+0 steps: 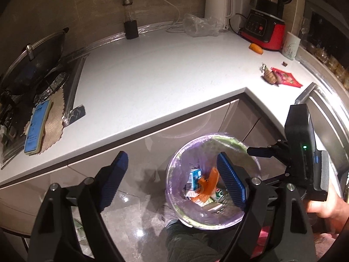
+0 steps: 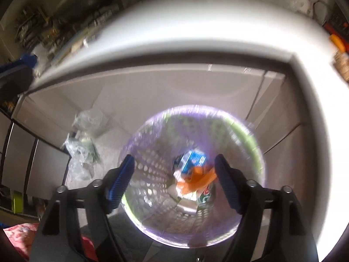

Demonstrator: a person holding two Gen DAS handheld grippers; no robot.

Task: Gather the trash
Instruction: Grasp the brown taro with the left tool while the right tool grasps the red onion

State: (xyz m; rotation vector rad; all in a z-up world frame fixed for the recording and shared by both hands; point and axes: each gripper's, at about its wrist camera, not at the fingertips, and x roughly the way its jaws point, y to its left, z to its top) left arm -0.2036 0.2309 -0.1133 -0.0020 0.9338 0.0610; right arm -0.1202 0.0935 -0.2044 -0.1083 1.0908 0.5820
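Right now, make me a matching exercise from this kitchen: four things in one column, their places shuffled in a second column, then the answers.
Things:
1. orange peel
2. phone
3. red wrapper
4. white kettle

Places:
A. countertop, right side near the sink
B. inside the lined trash bin
C. back of the countertop by the wall
D. on a mat beside the stove

Pairs: 1-B, 2-D, 3-A, 4-C

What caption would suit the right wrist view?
Open right gripper above a purple-lined trash bin holding an orange wrapper and blue carton.
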